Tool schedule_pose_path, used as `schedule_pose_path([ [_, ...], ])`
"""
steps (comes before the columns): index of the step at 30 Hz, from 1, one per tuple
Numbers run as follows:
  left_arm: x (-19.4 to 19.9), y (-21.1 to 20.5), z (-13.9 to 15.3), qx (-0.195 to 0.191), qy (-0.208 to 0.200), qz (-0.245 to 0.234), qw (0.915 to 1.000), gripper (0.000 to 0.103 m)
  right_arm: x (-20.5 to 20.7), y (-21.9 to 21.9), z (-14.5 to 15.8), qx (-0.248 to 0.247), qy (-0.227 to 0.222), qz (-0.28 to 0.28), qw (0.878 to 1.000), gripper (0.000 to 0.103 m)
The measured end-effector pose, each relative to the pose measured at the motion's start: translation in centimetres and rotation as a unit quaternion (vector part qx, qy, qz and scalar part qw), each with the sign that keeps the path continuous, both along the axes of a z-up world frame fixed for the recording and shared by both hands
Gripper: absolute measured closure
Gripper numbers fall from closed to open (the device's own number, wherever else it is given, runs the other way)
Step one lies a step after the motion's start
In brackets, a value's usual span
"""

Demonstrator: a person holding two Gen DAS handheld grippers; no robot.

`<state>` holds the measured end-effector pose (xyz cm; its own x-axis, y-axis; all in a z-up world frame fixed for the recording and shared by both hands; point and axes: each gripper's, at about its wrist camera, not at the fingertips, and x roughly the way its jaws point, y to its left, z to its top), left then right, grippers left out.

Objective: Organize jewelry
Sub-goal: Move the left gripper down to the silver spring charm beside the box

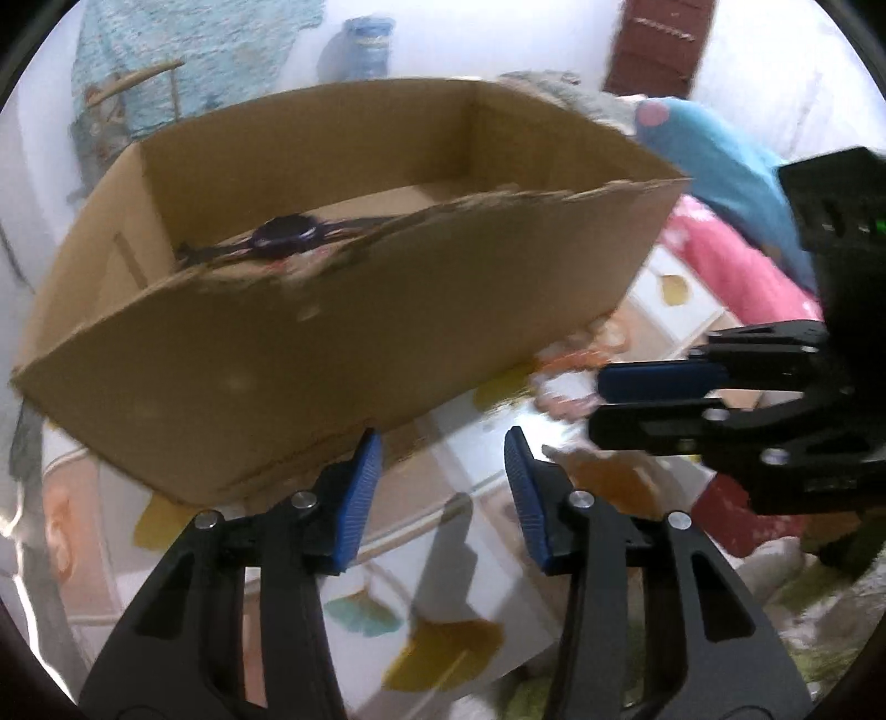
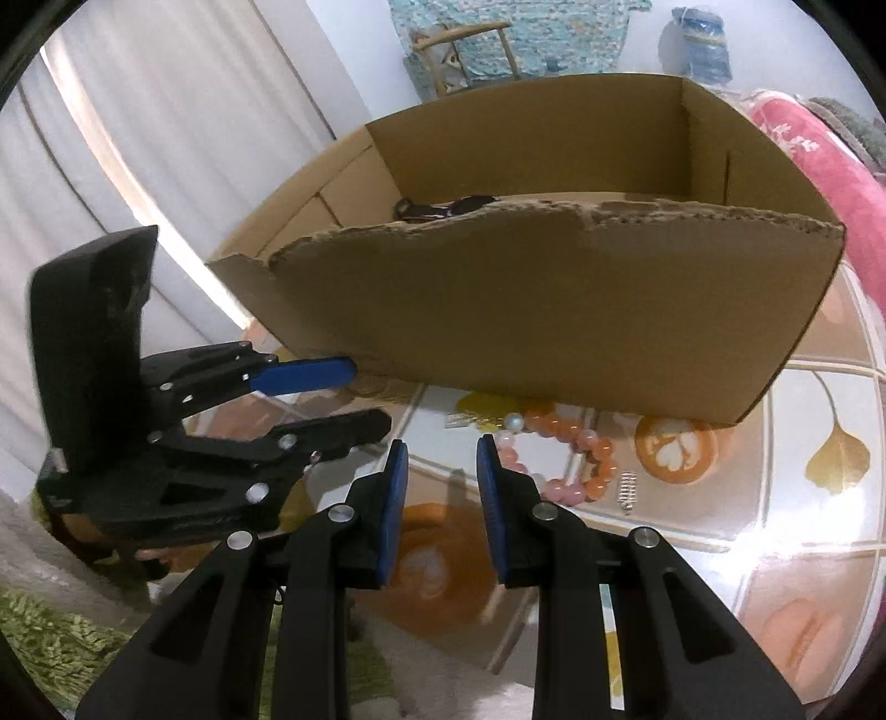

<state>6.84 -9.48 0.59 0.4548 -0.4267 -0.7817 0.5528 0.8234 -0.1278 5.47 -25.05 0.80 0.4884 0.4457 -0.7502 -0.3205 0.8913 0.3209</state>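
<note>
An open cardboard box [image 1: 343, 310] stands on the glass table; it also shows in the right wrist view [image 2: 554, 310]. A dark watch [image 1: 282, 238] lies inside it, partly hidden by the torn front wall, and shows in the right wrist view [image 2: 443, 209]. An orange and pink bead bracelet [image 2: 576, 459] lies on the table in front of the box, blurred in the left wrist view [image 1: 576, 365]. A small metal spring [image 2: 627, 490] lies beside it. My left gripper [image 1: 443, 498] is open and empty near the box front. My right gripper [image 2: 442, 509] is open and empty, just short of the bracelet.
The glass table top [image 2: 803, 554] has leaf and coffee-cup prints. Pink and blue cushions [image 1: 731, 221] lie behind the box. A wooden chair [image 2: 470, 50] and white curtains [image 2: 166, 138] stand at the back. A green rug [image 2: 50, 653] lies below the table edge.
</note>
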Motion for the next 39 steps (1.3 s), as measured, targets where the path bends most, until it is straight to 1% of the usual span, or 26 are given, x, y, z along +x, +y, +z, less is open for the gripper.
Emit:
schedule_pose_path([
  [1,-0.1,-0.4,0.0,0.001,-0.002,-0.008,1.0000,0.061,0.0,-0.2,0.0,-0.001,-0.001,-0.003,1.000,0.078],
  [5,-0.2,-2.5,-0.6,0.016,-0.012,-0.046,0.9988,0.072,-0.2,-1.2,-0.1,-0.010,-0.004,-0.025,1.000,0.079],
  [8,0.1,-3.3,-0.7,0.019,-0.013,-0.059,0.9980,0.078,-0.6,-2.2,0.0,-0.030,-0.011,-0.047,0.998,0.080],
  [9,0.3,-3.5,-0.8,0.021,-0.014,-0.061,0.9978,0.078,-0.7,-2.6,-0.1,-0.034,-0.011,-0.055,0.998,0.080],
  [11,0.5,-3.6,-0.9,0.027,-0.014,-0.061,0.9977,0.084,-0.8,-3.4,-0.3,-0.036,-0.010,-0.067,0.997,0.080],
  [15,1.2,-4.1,-1.5,0.041,-0.011,-0.067,0.9968,0.085,-0.6,-4.8,-0.9,-0.035,-0.004,-0.087,0.996,0.080],
  [18,1.3,-4.5,-1.8,0.050,-0.005,-0.076,0.9959,0.085,-0.2,-5.0,-1.2,-0.034,-0.002,-0.092,0.995,0.080],
  [22,1.2,-5.0,-1.9,0.059,-0.009,-0.083,0.9948,0.085,-0.1,-5.5,-1.5,-0.030,0.000,-0.096,0.995,0.080],
  [26,1.4,-5.2,-2.0,0.070,-0.011,-0.081,0.9942,0.095,-0.3,-5.8,-1.7,-0.027,0.000,-0.100,0.995,0.080],
  [28,1.5,-5.2,-1.9,0.074,-0.010,-0.080,0.9940,0.096,-0.2,-6.0,-1.8,-0.025,0.002,-0.102,0.995,0.080],
  [32,1.0,-5.2,-1.8,0.089,-0.018,-0.087,0.9921,0.097,-0.3,-6.2,-1.9,-0.024,0.004,-0.104,0.994,0.080],
  [39,0.0,-4.4,-1.7,0.099,-0.007,-0.072,0.9925,0.097,-0.4,-6.0,-1.7,-0.032,0.002,-0.101,0.994,0.080],
])
